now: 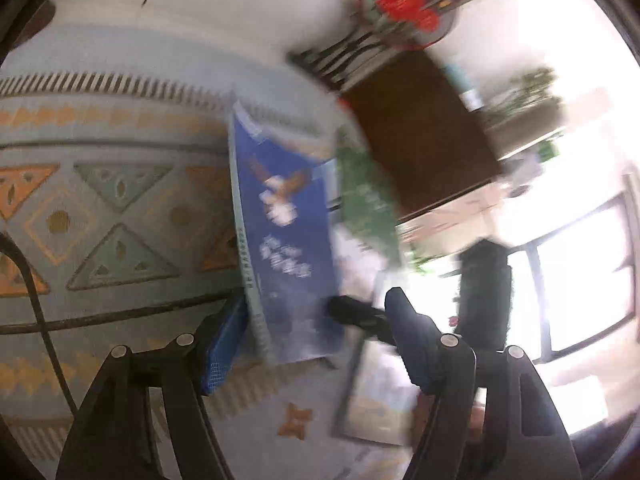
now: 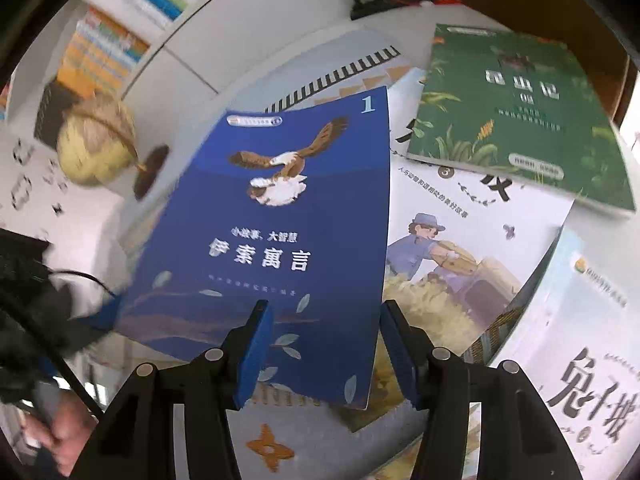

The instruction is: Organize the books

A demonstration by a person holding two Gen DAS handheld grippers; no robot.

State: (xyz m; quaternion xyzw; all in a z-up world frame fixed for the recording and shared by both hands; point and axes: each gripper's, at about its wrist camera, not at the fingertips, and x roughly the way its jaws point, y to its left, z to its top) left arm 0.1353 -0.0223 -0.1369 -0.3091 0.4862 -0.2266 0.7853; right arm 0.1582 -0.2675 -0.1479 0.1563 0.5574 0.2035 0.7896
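While the blue book (image 2: pixel 276 216) is tilting up off the patterned bench (image 1: pixel 120 200) beside the green book (image 2: pixel 512 108), the left tool (image 1: pixel 316 332) is straddling its spine edge unclamped and the right tool (image 2: pixel 326 344) is gaping at its lower edge, so both are needing firm grips before lifting.

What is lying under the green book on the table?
The green book lies on a white book with a farmer picture. It covers that book's upper part, so its title is mostly hidden.
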